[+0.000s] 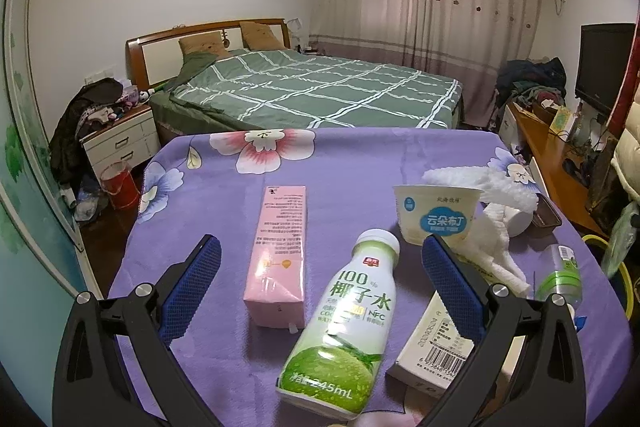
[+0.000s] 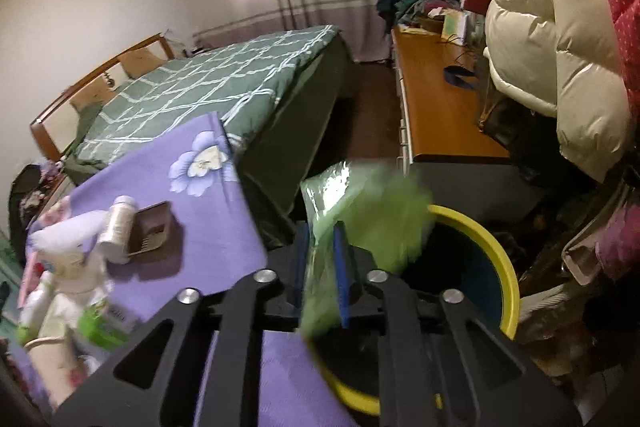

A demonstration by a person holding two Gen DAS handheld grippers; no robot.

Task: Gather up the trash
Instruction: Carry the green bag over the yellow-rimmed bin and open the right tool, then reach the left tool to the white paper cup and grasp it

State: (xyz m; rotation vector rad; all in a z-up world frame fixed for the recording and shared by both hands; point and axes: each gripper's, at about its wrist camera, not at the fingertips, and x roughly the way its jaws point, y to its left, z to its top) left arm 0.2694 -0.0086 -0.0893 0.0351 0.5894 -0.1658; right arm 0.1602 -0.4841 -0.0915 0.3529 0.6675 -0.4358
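My left gripper [image 1: 320, 259] is open above the purple flowered tablecloth [image 1: 224, 219]. Between its fingers lie a pink carton [image 1: 278, 255] and a green-and-white coconut water bottle [image 1: 344, 323]. A white pudding cup [image 1: 438, 213], crumpled white tissue [image 1: 492, 211], a white barcoded box [image 1: 434, 351] and a small clear green bottle [image 1: 560, 279] lie to the right. My right gripper [image 2: 322, 259] is shut on a green plastic wrapper [image 2: 360, 211], held over a yellow-rimmed bin [image 2: 496, 259] beside the table.
A brown tray [image 2: 154, 227] and a white jar [image 2: 116, 221] sit near the table's right edge. A green checked bed [image 1: 312, 87] stands beyond the table. A wooden desk [image 2: 436, 95] and hanging puffer jackets [image 2: 552, 39] are at the right. A red bucket [image 1: 118, 185] stands on the floor at left.
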